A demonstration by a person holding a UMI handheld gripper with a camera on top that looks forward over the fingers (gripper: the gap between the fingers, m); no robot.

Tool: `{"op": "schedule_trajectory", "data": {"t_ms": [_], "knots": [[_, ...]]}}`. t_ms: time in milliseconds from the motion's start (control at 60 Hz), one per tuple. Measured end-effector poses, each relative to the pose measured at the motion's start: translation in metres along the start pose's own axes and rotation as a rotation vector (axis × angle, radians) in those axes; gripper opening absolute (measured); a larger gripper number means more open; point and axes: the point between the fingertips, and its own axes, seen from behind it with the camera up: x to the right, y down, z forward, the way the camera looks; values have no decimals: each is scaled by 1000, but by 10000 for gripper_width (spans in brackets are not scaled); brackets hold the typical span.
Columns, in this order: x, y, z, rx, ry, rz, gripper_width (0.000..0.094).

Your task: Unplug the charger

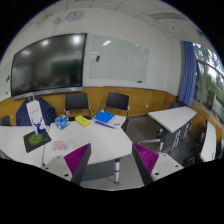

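My gripper [113, 160] is open and empty, its two fingers with magenta pads [78, 160] spread wide and held high over the near edge of a white table [105, 140]. Nothing stands between the fingers. On the table beyond the left finger lie small objects: a green item [38, 140], a pink item [58, 147], a light blue box [62, 122], a yellow item [83, 121] and a blue book [105, 117]. A white and blue bag-like thing [33, 112] stands at the far left. I cannot make out a charger or a socket.
A second white table [172, 117] stands to the right. Dark chairs [118, 101] line the far side. A large dark screen [47, 62] and a whiteboard [117, 60] hang on the back wall. Windows with a blue curtain [189, 70] are at right.
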Motion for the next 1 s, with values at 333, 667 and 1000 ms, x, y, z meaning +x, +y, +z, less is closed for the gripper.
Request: {"op": "schedule_trajectory", "data": {"t_ms": [333, 667, 1000], "knots": [[-92, 14, 10, -33, -140, -73, 857], [-231, 67, 32, -95, -330, -137, 854], [-316, 123, 119, -71, -371, -138, 855]]}}
